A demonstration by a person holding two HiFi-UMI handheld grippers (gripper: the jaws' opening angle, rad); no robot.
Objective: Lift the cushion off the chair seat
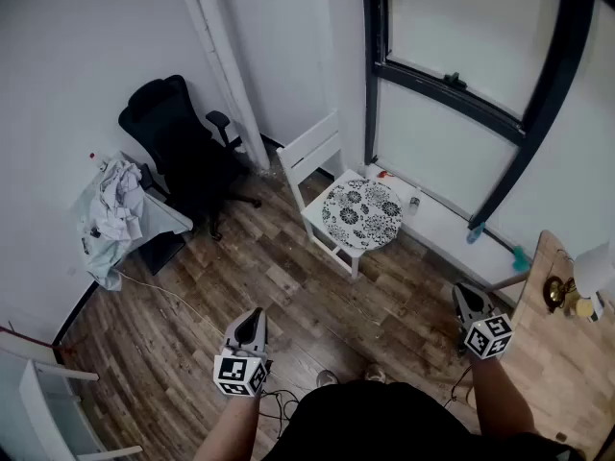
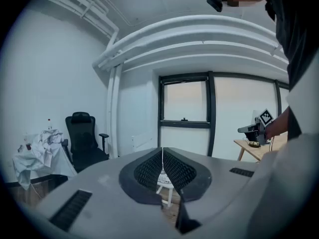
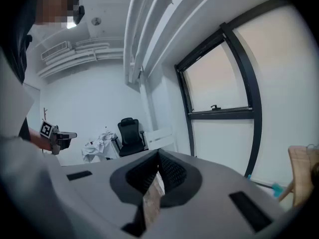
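**Q:** Nearest the lens, what are the tools doing?

**A:** The left gripper (image 1: 254,317) is at seven o'clock in the head view and the right gripper (image 1: 465,298) at four. Both hover over the wood floor (image 1: 288,286), fingers (image 2: 149,171) pressed together with nothing between them.

**Q:** And the cushion?

**A:** It is well apart from them, at twelve o'clock ahead. The round floral cushion (image 1: 361,212) lies flat on the white chair (image 1: 309,152) seat. It looks thin, soft and light and would likely sag, so pinching its near rim at six o'clock seems best. Beyond, at ten o'clock, stands a black office chair (image 1: 183,142).
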